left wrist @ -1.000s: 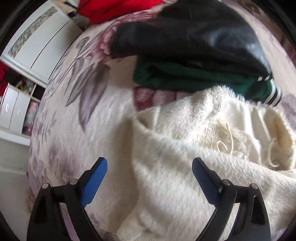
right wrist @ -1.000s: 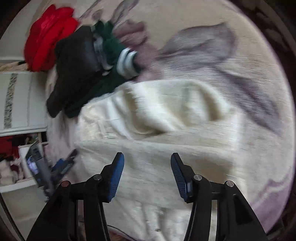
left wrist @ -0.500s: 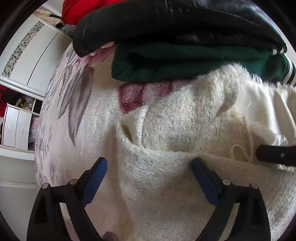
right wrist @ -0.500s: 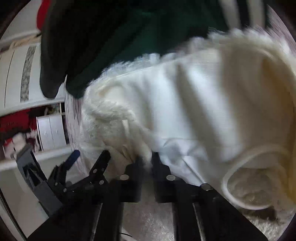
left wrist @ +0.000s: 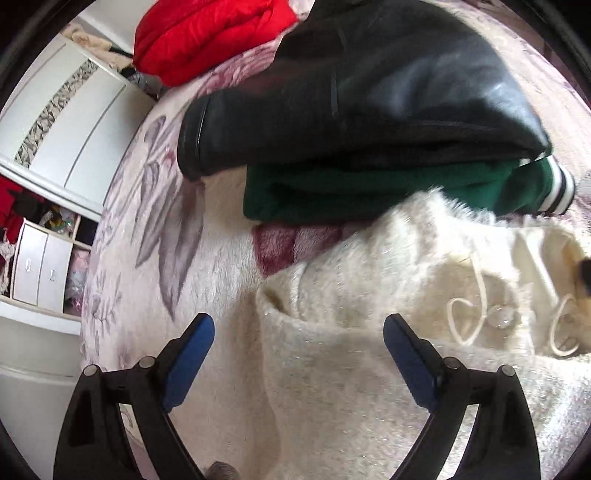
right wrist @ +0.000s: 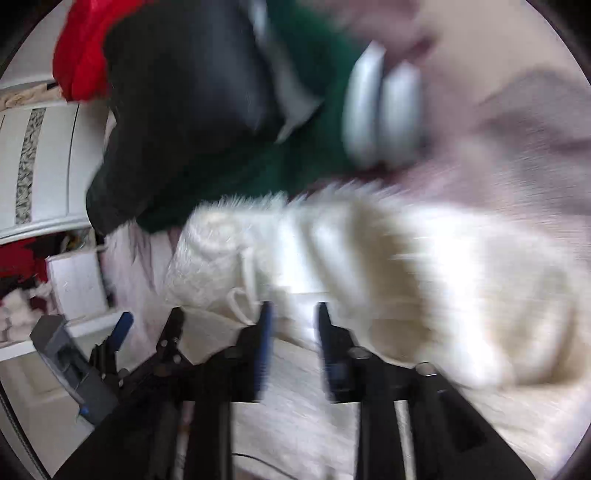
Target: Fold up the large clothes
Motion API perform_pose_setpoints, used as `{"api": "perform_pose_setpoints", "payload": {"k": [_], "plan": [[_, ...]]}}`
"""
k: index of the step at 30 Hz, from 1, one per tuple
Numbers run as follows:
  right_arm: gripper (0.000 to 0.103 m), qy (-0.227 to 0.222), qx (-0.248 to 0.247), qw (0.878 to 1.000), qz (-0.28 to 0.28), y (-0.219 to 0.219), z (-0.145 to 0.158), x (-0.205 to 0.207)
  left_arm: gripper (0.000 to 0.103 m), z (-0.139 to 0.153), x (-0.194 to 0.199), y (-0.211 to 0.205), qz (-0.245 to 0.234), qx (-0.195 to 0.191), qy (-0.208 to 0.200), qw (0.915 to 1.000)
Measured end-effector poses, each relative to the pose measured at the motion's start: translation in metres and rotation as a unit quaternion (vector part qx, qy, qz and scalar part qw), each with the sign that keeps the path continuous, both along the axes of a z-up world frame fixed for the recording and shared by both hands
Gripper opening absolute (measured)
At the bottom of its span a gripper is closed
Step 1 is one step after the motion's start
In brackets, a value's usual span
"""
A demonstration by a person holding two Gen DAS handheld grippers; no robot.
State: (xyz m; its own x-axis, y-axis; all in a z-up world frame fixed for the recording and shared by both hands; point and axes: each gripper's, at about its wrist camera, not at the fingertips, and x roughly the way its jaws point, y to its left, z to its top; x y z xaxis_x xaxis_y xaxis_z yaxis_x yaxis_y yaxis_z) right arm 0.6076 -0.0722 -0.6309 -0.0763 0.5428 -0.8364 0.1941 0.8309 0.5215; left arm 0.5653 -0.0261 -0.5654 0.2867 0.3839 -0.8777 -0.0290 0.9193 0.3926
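Floral bedspread (left wrist: 155, 229) covers the bed, pale with grey-mauve leaf print. Landmark: cream fleece garment (left wrist: 369, 369), lying rumpled on the bedspread, white drawcords (left wrist: 476, 295) looped on its upper surface. Just beyond the garment's far edge sits a folded stack: black leather-look jacket (left wrist: 369, 92) on top of green jacket (left wrist: 351, 188) with striped cuff; the green one touches the fleece edge. Beyond the stack, red garment (left wrist: 207, 33). White wardrobe (left wrist: 66, 122) stands left of the bed. Left tongs (left wrist: 298, 347) spread wide above the garment's left edge, nothing pinched. Right tongs (right wrist: 291, 332), blurred, have just been opening; parted over the fleece, pads not pressing on it.
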Motion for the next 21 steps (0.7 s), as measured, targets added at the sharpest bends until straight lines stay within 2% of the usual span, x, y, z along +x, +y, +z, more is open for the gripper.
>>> {"api": "perform_pose_setpoints", "payload": {"k": [1,2,4,6,7,9,11,12,14,16,19,21], "plan": [[0.066,-0.009,-0.023,1.000,-0.001,-0.009,0.011,-0.004,0.095,0.000,0.000,-0.005,-0.003,0.000,-0.001,1.0000],[0.070,-0.011,-0.051,0.999,0.003,-0.018,0.019,-0.009,0.095,0.000,0.001,-0.009,-0.004,-0.003,0.001,1.0000],[0.070,0.009,-0.071,0.997,0.016,-0.021,0.016,-0.012,0.095,-0.006,0.002,-0.019,-0.004,-0.010,0.007,0.9999],[0.070,0.033,-0.072,0.997,0.018,-0.021,-0.001,-0.016,0.095,-0.015,0.004,-0.028,-0.006,-0.007,0.012,0.9999],[0.070,0.042,-0.091,0.995,0.024,-0.020,-0.009,-0.019,0.095,-0.020,0.004,-0.033,-0.009,0.001,0.015,0.9998],[0.070,0.039,-0.143,0.988,0.043,-0.008,-0.023,-0.025,0.095,-0.027,0.004,-0.039,-0.015,0.008,0.020,0.9997],[0.070,0.030,-0.166,0.984,0.058,0.004,-0.036,-0.028,0.095,-0.036,0.002,-0.044,-0.018,0.011,0.029,0.9994],[0.067,0.015,-0.171,0.983,0.059,0.008,-0.039,-0.029,0.095,-0.039,0.002,-0.045,-0.020,0.011,0.032,0.9992],[0.018,-0.001,-0.201,0.977,0.070,0.016,-0.045,-0.030,0.095,-0.041,0.000,-0.047,-0.022,0.013,0.032,0.9992],[0.014,-0.009,-0.198,0.978,0.058,0.015,-0.043,-0.030,0.095,-0.041,-0.001,-0.046,-0.021,0.012,0.031,0.9992],[0.011,-0.029,-0.184,0.982,0.037,0.012,-0.023,-0.033,0.095,-0.037,-0.002,-0.040,-0.015,0.007,0.030,0.9994],[0.010,-0.042,-0.171,0.984,0.020,-0.016,-0.003,-0.037,0.095,-0.031,0.001,-0.035,-0.012,0.006,0.023,0.9997]]}}
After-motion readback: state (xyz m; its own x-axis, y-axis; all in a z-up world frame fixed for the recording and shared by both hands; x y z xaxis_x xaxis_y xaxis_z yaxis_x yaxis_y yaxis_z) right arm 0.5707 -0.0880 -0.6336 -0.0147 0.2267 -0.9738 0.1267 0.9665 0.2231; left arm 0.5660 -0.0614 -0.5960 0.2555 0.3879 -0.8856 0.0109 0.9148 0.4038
